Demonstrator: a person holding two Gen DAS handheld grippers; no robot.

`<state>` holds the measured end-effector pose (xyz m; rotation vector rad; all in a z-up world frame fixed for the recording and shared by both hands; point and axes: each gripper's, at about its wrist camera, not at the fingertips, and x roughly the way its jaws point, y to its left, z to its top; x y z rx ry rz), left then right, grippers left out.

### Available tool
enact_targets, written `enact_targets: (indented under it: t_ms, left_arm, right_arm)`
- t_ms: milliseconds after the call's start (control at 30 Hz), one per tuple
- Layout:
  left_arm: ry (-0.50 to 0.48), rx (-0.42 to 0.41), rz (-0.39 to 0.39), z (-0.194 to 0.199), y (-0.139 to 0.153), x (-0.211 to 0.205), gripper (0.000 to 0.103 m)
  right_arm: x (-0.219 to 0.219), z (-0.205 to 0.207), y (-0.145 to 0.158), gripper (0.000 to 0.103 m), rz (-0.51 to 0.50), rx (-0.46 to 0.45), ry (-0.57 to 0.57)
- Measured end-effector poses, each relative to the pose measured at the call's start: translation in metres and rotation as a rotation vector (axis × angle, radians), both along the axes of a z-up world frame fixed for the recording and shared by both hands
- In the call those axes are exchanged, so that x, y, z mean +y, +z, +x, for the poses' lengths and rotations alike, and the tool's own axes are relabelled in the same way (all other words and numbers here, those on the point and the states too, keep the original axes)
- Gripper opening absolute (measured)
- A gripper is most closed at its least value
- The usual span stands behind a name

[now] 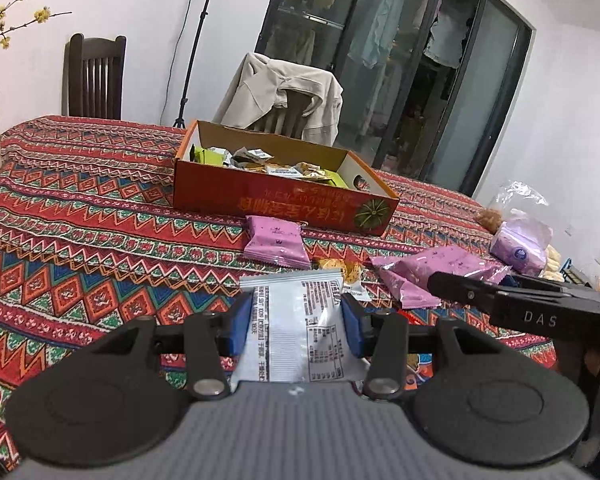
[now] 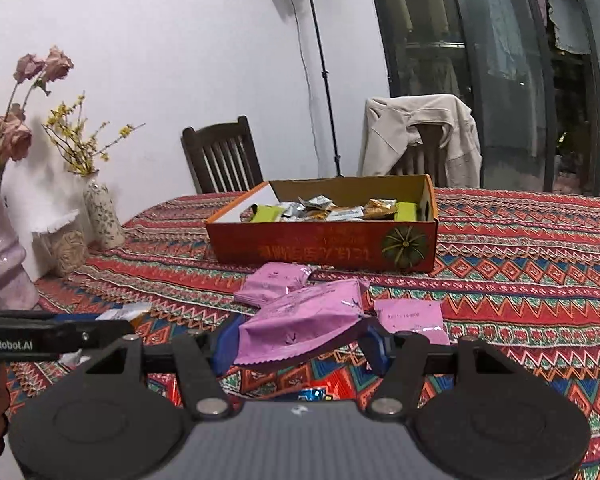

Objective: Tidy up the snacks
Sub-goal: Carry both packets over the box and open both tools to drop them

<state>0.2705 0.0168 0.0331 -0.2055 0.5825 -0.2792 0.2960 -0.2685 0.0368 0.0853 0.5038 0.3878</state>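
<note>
My left gripper (image 1: 296,322) is shut on a white snack packet (image 1: 296,320) and holds it above the patterned tablecloth. My right gripper (image 2: 302,340) is shut on a pink snack packet (image 2: 300,320), lifted off the table; it also shows in the left wrist view (image 1: 428,270). An open orange cardboard box (image 1: 284,200) (image 2: 328,244) with several snack packets inside stands ahead on the table. Loose pink packets lie in front of it (image 1: 276,240) (image 2: 274,284) (image 2: 414,318).
A plastic bag of snacks (image 1: 520,236) lies at the right table edge. Vases with flowers (image 2: 100,208) (image 2: 0,256) stand at the left. Two chairs, one with a beige jacket (image 2: 420,136), stand behind the table. A light stand (image 2: 320,80) is by the wall.
</note>
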Motion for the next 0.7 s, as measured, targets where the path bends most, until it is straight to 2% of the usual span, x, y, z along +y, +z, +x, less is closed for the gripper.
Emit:
enact_targets:
  t_ms: [167, 233, 300, 433, 500, 567, 700]
  left_arm:
    - [-0.008, -0.037, 0.018, 0.024, 0.008, 0.001, 0.048]
    - [0.006, -0.046, 0.056, 0.047, 0.013, 0.002, 0.048]
    - [0.004, -0.055, 0.062, 0.077, 0.021, 0.005, 0.048]
    - [-0.029, -0.039, 0.069, 0.149, 0.031, -0.001, 0.048]
    - [-0.046, 0.002, 0.056, 0.19, 0.031, -0.009, 0.048]
    - [-0.058, 0.04, 0.046, 0.224, 0.026, -0.017, 0.047]
    - [-0.058, 0.082, 0.042, 0.28, 0.015, -0.033, 0.048]
  right_arm:
    - [0.002, 0.006, 0.005, 0.061, -0.006, -0.008, -0.002]
    - [0.0, 0.016, 0.011, 0.062, -0.008, -0.023, 0.008]
    - [-0.003, 0.035, 0.019, 0.062, -0.008, -0.048, 0.003]
    - [-0.008, 0.096, 0.034, 0.062, -0.011, -0.051, -0.01]
    - [-0.008, 0.136, 0.037, 0.062, -0.016, -0.031, -0.022]
    - [-0.007, 0.175, 0.035, 0.062, -0.024, -0.002, -0.039]
    - [0.004, 0.254, 0.02, 0.062, -0.11, 0.068, -0.081]
